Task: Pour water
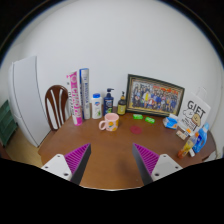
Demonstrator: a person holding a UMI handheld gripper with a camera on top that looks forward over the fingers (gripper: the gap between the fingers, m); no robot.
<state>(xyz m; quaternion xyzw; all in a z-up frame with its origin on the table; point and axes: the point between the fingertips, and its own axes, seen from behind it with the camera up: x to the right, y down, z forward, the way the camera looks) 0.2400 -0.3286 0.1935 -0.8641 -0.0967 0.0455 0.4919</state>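
Table (110, 150): brown wood-grain top, seen from above its near edge.

Items on the table, clock positions taken from the table centre:
- 12 o'clock: pink mug (110, 122), upright, handle side unclear.
- 11 o'clock, along the wall: two tall upright cartons (79, 95), then a white bottle (97, 105), a dark bottle (108, 102) and a small yellowish bottle (122, 103), close together in a row.
- 1 o'clock: framed group photo (155, 97) leaning at the wall; in front of it, small green objects (149, 120) and a small pink one (136, 117).
- 3 o'clock: white box marked "GIFT" (197, 110), with blue and white packages (192, 133) crowded beside it; details too small to tell.
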